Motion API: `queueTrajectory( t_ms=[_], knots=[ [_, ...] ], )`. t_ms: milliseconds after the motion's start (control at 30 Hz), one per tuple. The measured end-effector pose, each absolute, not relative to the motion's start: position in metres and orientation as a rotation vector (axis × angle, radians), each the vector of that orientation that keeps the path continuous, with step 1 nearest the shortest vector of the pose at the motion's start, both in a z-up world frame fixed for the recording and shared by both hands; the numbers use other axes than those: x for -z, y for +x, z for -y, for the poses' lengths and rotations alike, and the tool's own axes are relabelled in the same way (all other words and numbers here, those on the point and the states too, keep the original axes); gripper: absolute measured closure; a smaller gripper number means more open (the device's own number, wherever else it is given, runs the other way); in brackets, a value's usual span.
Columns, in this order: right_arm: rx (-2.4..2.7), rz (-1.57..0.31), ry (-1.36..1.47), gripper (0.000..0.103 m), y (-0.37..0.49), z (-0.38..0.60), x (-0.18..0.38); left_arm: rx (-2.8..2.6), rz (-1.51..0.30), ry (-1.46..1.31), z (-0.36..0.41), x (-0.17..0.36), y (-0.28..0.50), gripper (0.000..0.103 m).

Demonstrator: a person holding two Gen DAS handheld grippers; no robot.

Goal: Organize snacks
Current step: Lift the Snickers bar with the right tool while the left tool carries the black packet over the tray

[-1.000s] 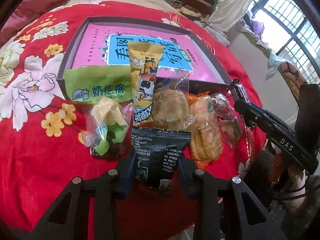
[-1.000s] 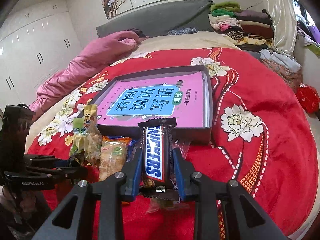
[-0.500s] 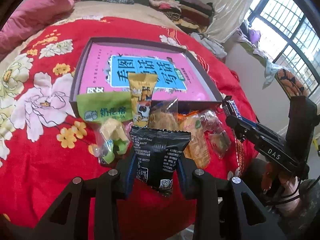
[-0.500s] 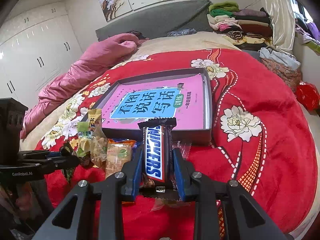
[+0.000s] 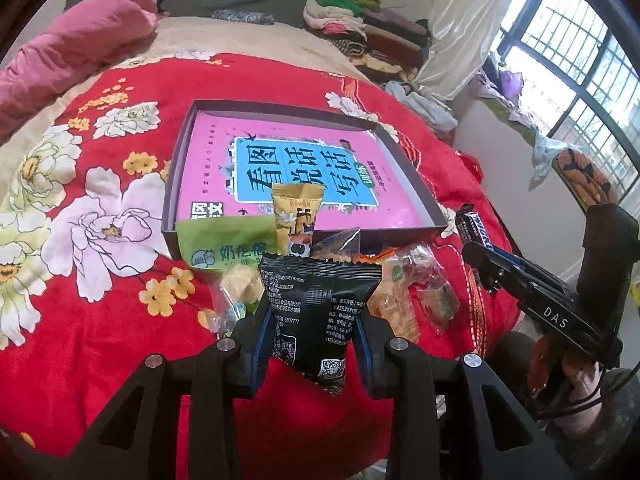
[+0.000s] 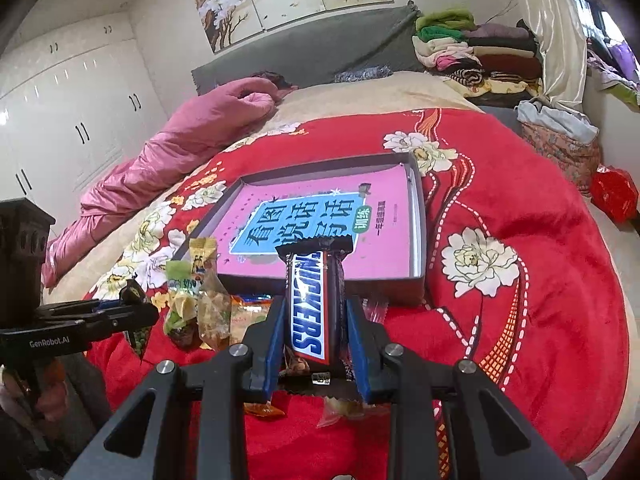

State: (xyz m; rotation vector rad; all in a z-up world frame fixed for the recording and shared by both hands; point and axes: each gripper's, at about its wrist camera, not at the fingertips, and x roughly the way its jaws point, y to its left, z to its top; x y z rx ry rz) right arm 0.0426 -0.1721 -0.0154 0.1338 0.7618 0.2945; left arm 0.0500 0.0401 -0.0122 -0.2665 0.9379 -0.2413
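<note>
Straight ahead of both grippers, tray (image 5: 408, 184) is seen | left gripper (image 5: 310, 334) clamped on black packet (image 5: 316, 312) | right gripper (image 6: 316, 354) pinched on Snickers bar (image 6: 308, 304), pointing lengthwise trayward | right one judged nearer

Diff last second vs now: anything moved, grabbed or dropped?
Left gripper has lifted, still shut on the black snack packet; the snack pile sits lower in its view. Nothing grabbed or released. Right gripper stays shut on the Snickers bar; the tray is unmoved.
</note>
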Motion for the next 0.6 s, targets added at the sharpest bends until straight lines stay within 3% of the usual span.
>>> queueTrajectory(
  t_ms=[600],
  knots=[
    [-0.280,-0.675,0.164,0.073,0.052,0.173,-0.029,0.223,-0.901,-0.281,-0.042,-0.020,0.059,0.067]
  ],
)
